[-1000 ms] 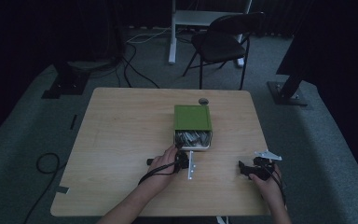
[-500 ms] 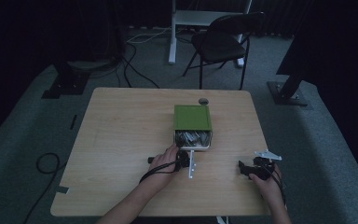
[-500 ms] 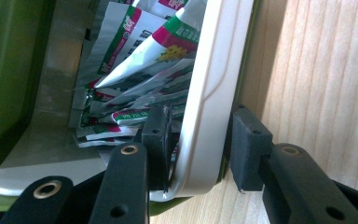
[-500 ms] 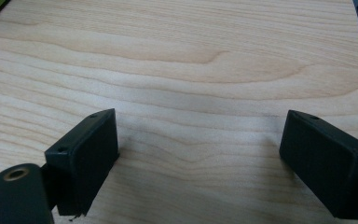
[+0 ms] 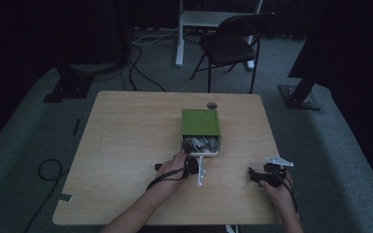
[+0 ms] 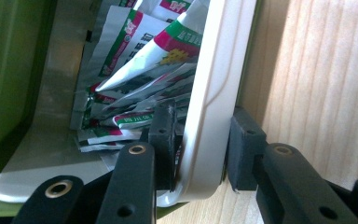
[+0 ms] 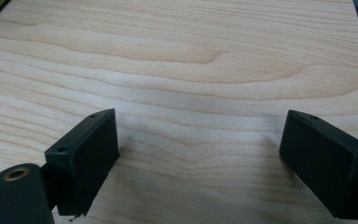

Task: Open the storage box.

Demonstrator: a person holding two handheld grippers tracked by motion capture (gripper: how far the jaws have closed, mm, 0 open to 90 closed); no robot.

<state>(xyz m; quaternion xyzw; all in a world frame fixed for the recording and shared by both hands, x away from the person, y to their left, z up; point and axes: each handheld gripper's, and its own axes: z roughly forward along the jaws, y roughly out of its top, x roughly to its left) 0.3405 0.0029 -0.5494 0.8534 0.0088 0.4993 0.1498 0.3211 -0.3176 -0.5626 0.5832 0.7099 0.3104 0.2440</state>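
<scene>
A green box (image 5: 201, 122) stands mid-table with its white tray (image 5: 201, 152) slid out toward me. The tray holds several red, green and white sachets (image 6: 140, 70). My left gripper (image 5: 194, 167) sits at the tray's front. In the left gripper view its jaws have just been closing and now stand either side of the tray's front wall (image 6: 214, 93), one pad inside among the sachets, one outside: left gripper (image 6: 200, 135) shut on that wall. My right gripper (image 5: 253, 175) rests near the table's front right, open (image 7: 200, 154), with bare wood between its pads.
A small dark round thing (image 5: 212, 105) lies just behind the green box. Beyond the table stand a folding chair (image 5: 233, 46) and black stand bases (image 5: 298, 97). A cable loops on the floor at left (image 5: 48, 170).
</scene>
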